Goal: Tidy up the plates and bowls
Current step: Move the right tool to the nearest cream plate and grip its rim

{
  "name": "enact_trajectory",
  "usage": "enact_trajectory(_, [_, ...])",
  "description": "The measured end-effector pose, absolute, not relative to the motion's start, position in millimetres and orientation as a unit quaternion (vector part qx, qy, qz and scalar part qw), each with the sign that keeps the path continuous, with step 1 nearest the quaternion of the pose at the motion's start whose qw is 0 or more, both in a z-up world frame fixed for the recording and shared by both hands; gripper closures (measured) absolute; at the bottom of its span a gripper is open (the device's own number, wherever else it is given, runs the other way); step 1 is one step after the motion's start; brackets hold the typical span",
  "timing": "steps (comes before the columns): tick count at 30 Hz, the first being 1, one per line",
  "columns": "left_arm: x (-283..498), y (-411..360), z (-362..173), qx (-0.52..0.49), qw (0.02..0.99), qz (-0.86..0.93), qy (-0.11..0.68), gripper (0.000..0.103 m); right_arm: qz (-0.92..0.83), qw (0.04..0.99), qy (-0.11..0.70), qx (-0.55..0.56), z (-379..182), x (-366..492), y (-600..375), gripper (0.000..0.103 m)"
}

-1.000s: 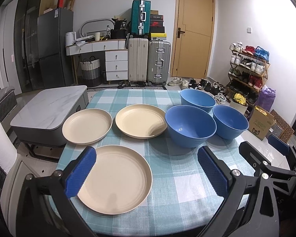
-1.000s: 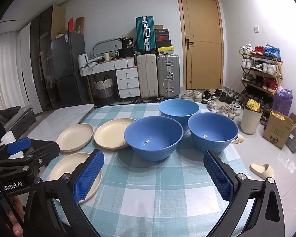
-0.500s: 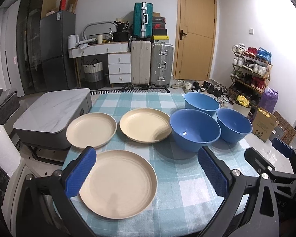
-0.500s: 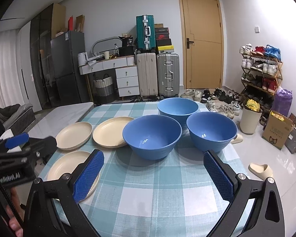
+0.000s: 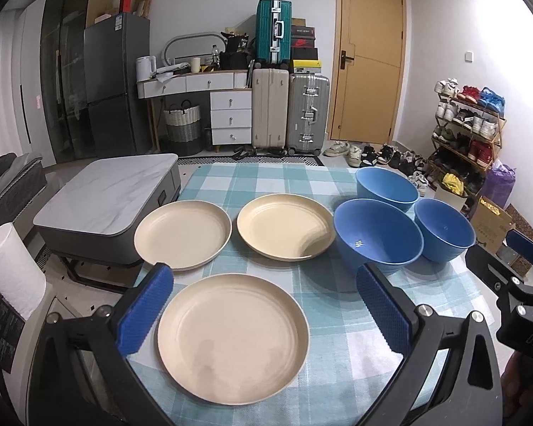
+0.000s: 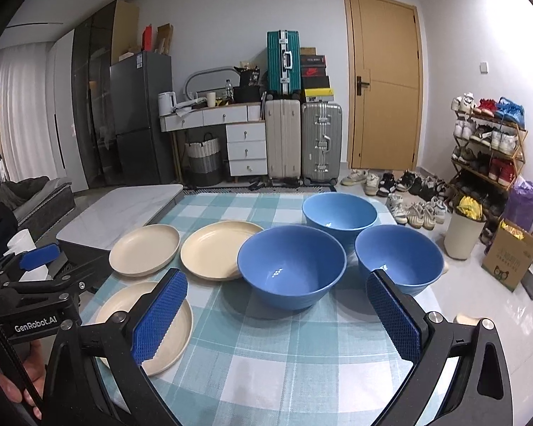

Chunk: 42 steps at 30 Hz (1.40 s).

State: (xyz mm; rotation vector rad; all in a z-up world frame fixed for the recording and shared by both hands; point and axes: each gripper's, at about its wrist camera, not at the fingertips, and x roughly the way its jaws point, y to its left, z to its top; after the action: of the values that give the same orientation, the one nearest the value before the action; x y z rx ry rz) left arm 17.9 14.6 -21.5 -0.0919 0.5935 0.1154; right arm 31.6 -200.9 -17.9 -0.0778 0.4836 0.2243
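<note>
Three cream plates lie on the checked tablecloth (image 5: 341, 351): a near plate (image 5: 232, 337), a far left plate (image 5: 183, 234) and a far middle plate (image 5: 286, 226). Three blue bowls stand to the right: a near bowl (image 5: 378, 239), a right bowl (image 5: 444, 229) and a far bowl (image 5: 386, 184). My left gripper (image 5: 263, 310) is open and empty, above the near plate. My right gripper (image 6: 275, 317) is open and empty, in front of the near bowl (image 6: 291, 266) and the right bowl (image 6: 398, 259). The near plate also shows in the right wrist view (image 6: 124, 305).
A grey marble-topped low table (image 5: 103, 195) stands left of the table. A white paper roll (image 5: 14, 277) is at the near left. Suitcases (image 5: 289, 110), a shoe rack (image 5: 469, 131), a bin (image 6: 465, 230) and a cardboard box (image 6: 511, 259) stand on the floor beyond.
Both grippers have pulled back and risen slightly, so the plates and bowls sit a little farther off. Nothing on the table has moved and both grippers stay open.
</note>
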Motion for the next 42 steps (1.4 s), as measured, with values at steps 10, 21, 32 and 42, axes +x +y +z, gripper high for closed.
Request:
enact_trajectory(10, [45.8, 49.9, -31.0, -0.063, 0.944, 0.073, 0.317, 0.0, 0.193, 0.953, 0.222, -0.072, -0.4, 56.8, -154.6, 0.0])
enact_trajectory(21, [84.5, 134.1, -36.4, -0.095, 0.935, 0.125, 0.318, 0.001, 0.285, 0.927, 0.231, -0.08, 33.6, 138.5, -61.3, 0.0])
enact_trajectory(32, [143.6, 224.2, -72.8, -0.092, 0.918, 0.169, 0.346, 0.001, 0.328, 0.887, 0.292, -0.147, 5.9, 232.2, 55.4, 0.0])
enact_trajectory(42, [192.3, 274.5, -144.0, -0.173, 0.863, 0.166, 0.444, 0.002, 0.328, 0.847, 0.378, -0.181, -64.4, 331.7, 132.5, 0.0])
